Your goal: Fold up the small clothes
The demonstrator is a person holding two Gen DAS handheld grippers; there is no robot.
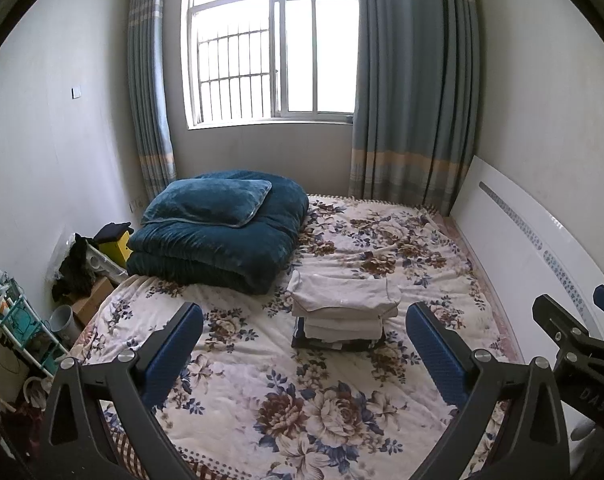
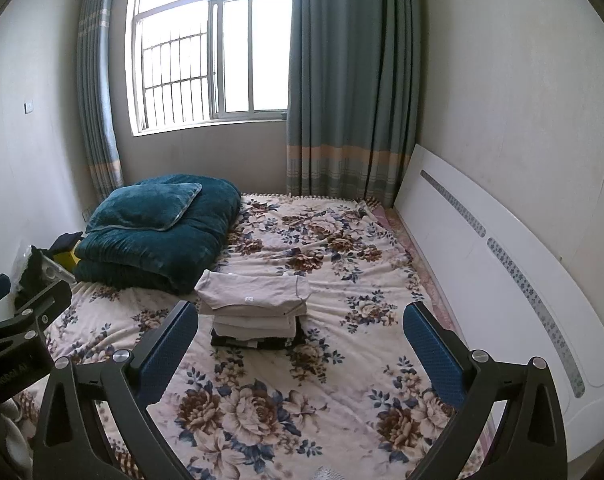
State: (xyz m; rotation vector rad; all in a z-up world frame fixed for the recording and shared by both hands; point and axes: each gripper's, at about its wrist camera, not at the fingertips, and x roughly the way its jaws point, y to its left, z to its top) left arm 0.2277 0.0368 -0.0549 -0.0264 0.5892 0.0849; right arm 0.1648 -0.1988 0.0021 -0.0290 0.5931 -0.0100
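Both grippers, left gripper point(image 1: 304, 342) marked "DAS" and right gripper point(image 2: 302, 340), hold jaws spread, empty, above the stack of folded clothes point(image 1: 344, 312) at mid-frame on the floral bed point(image 1: 261, 380).

neat little stack of folded small clothes point(image 1: 344, 312) sitting mid-bed on the floral bedspread point(image 1: 261, 392), right by the teal quilt; pale beige cotton pieces on top, top one slightly rumpled with a small label, dark garments at the bottom

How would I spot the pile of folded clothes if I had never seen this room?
Find the bed with the flowered bedspread under the window. Near its middle, just in front of the big teal quilt, sits the stack of folded clothes. It is the only small plain pile: pale beige pieces on top, dark ones underneath.
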